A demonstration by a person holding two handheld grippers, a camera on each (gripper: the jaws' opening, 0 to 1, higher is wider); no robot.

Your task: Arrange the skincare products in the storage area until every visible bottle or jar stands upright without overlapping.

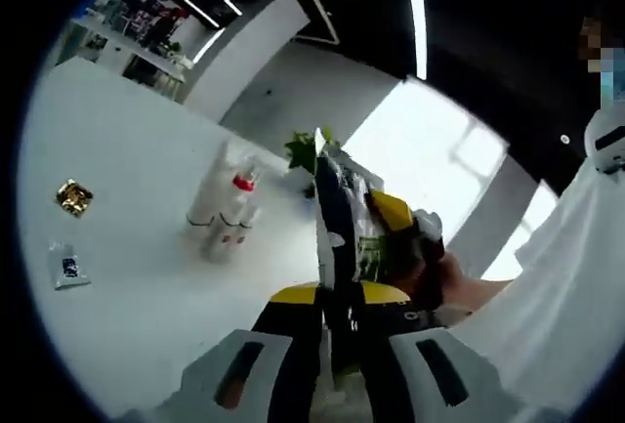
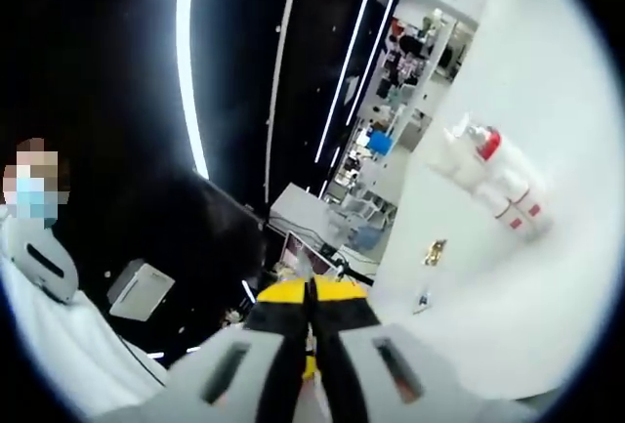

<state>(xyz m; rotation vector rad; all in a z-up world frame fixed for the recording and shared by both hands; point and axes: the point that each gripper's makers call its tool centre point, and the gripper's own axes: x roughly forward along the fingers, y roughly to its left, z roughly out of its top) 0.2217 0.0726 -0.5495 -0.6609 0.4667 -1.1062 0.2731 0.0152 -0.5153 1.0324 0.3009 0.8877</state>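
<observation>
a: looking along the left gripper [image 1: 337, 296] in the left gripper view, its yellow-tipped jaws rise from six o'clock and are clamped on a glossy printed sachet [image 1: 344, 218], which stands up on edge between them toward twelve o'clock.

b: and just at three o'clock of that sachet there's a hand [image 1: 459, 291] with another yellow-tipped gripper part tucked against the packet, a white sleeve [image 1: 557, 276] running off to the right.

a: over at nine to ten o'clock of the sachet, on the white table [image 1: 146, 286], the skincare bottles [image 1: 227, 210] stand upright in a tight cluster, white bodies, one with a red cap. touching or just beside each other, i cannot tell.

b: further out at nine o'clock, a small gold packet [image 1: 74, 197] lies flat, and a clear little sachet [image 1: 68, 265] just below it, both well apart from the bottles. a green plant [image 1: 305, 151] sits behind the cluster.

a: switching to the right gripper view: the right gripper [image 2: 311, 308] has its jaws pressed together, only a thin dark seam between the yellow tips, nothing seen between them.

b: the same bottles [image 2: 493, 181] show at two o'clock, the table tilted steeply, red cap clear. the gold packet [image 2: 436, 252] sits between them and the jaws.
</observation>
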